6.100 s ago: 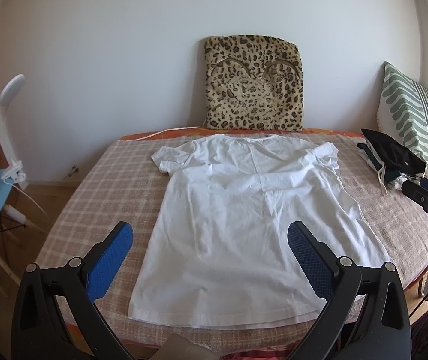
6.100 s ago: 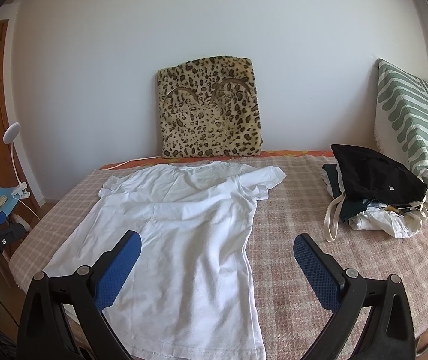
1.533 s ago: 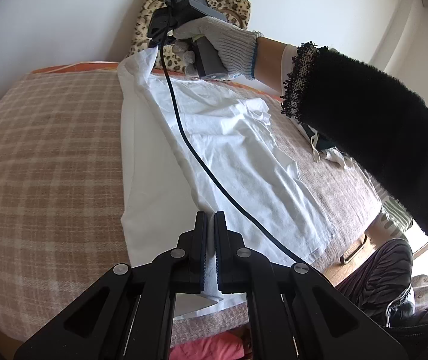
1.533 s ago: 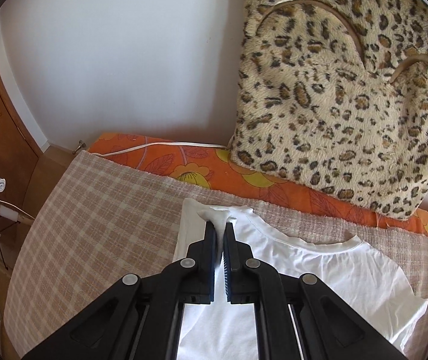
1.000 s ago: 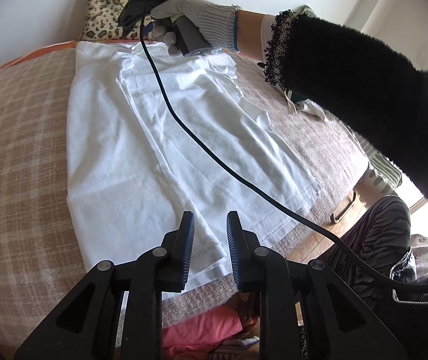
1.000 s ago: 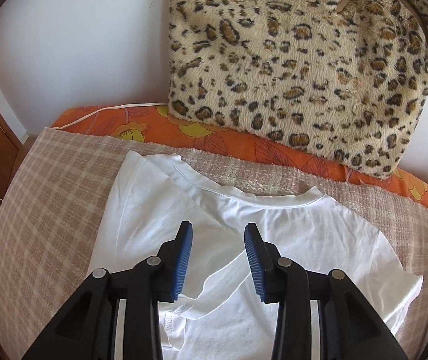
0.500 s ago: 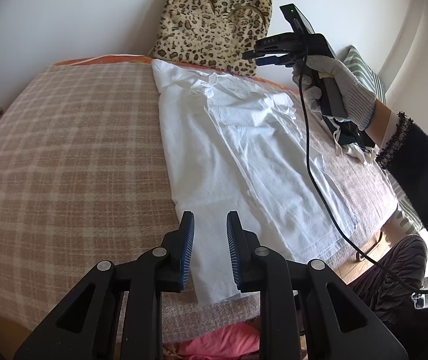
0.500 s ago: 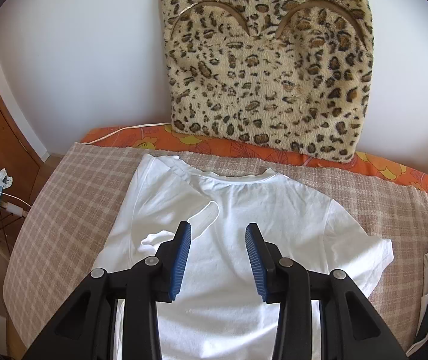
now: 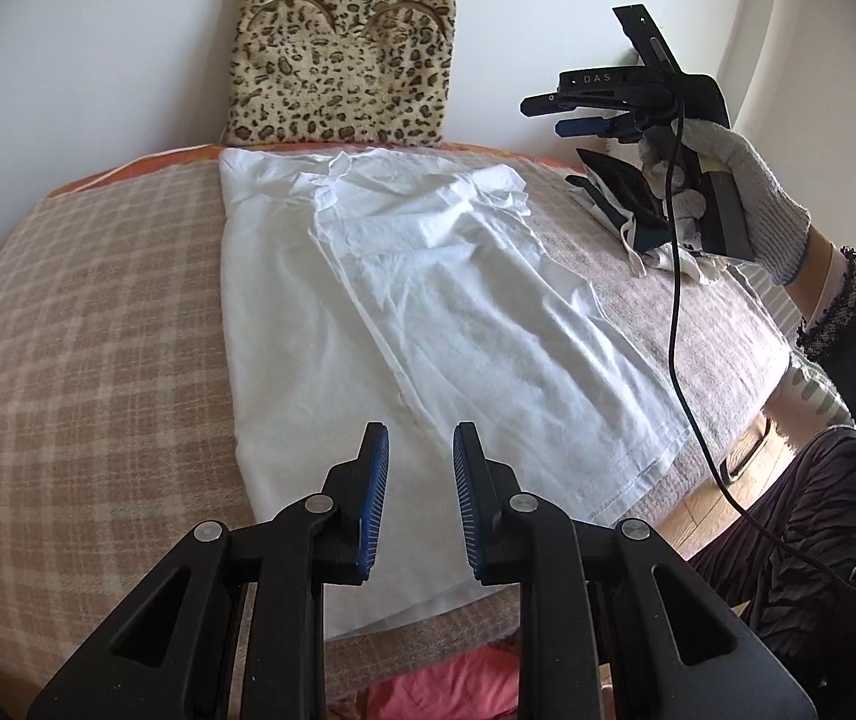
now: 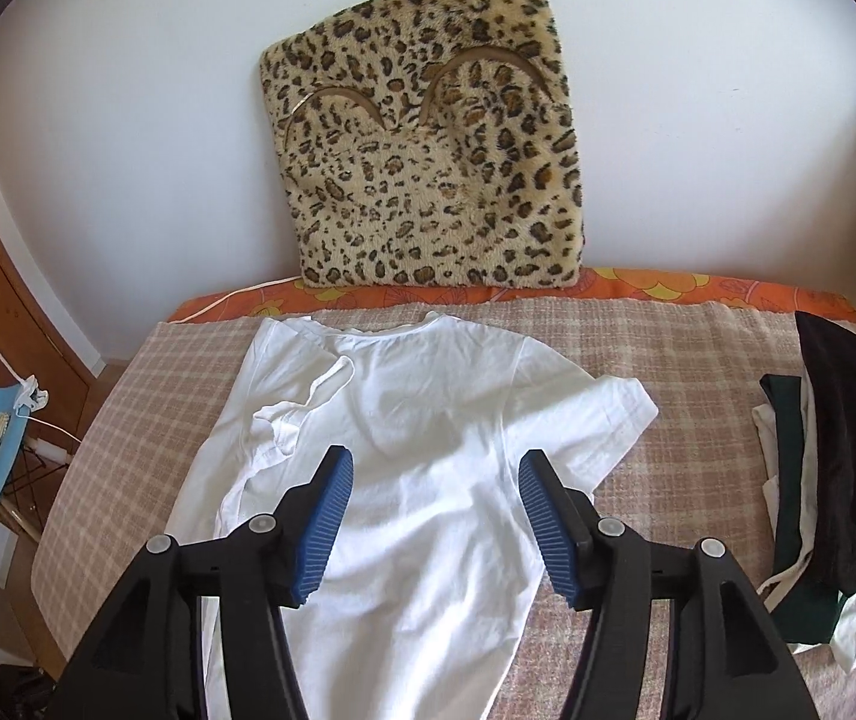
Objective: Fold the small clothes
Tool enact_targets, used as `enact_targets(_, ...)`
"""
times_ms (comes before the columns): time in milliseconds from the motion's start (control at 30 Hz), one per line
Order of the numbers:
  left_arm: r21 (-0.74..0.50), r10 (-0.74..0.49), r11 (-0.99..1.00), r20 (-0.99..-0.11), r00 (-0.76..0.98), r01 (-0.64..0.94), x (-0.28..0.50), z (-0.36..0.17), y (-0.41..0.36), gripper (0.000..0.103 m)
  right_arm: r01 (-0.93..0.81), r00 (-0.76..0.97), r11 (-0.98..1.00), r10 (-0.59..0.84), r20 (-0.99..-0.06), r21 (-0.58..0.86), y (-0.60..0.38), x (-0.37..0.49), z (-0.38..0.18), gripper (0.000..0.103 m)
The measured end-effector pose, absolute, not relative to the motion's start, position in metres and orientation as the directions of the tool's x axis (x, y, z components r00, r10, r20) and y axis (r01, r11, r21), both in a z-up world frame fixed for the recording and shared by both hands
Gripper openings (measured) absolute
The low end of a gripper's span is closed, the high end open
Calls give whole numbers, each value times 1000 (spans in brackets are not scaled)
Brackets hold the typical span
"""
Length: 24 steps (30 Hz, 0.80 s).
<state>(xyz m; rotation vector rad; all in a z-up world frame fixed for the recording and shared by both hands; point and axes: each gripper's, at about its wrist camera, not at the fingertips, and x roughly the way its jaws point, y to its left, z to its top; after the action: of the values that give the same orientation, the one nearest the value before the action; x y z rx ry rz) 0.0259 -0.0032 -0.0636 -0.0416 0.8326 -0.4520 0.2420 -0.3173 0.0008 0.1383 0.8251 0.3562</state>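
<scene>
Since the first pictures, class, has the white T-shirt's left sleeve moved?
Yes. The left sleeve now lies folded inward over the white T-shirt, away from the bed's left edge and toward the middle, below the leopard cushion.

White cotton T-shirt [image 10: 428, 438] on beige-checked bedspread [image 10: 686, 360]; leopard-spotted plush cushion [image 10: 428, 168] upper centre; blue gripper pads [image 10: 323, 516].
</scene>
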Motion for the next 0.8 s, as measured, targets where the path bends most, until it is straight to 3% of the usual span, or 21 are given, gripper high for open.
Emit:
enact_targets(200,-198,-468,857,-688,555,476,22,-57,-52,22,-182,650,929,360,-669,322,-377,221,-2,60)
enact_targets(300,-169,-498,822,-677,542,544,13,-59,-82,47,-154,658,913,380,-650,378,-406,212,-7,62)
enact_targets(567,-68,-512,724,-720,469,686,3,-75,-168,48,-64,668,898,364,-649,436,-469,206,-28,69)
enact_targets(800,-95,-512,677,-773,374,730,11,-95,-219,48,-28,665,888,360,-655,460,-506,207,-44,71)
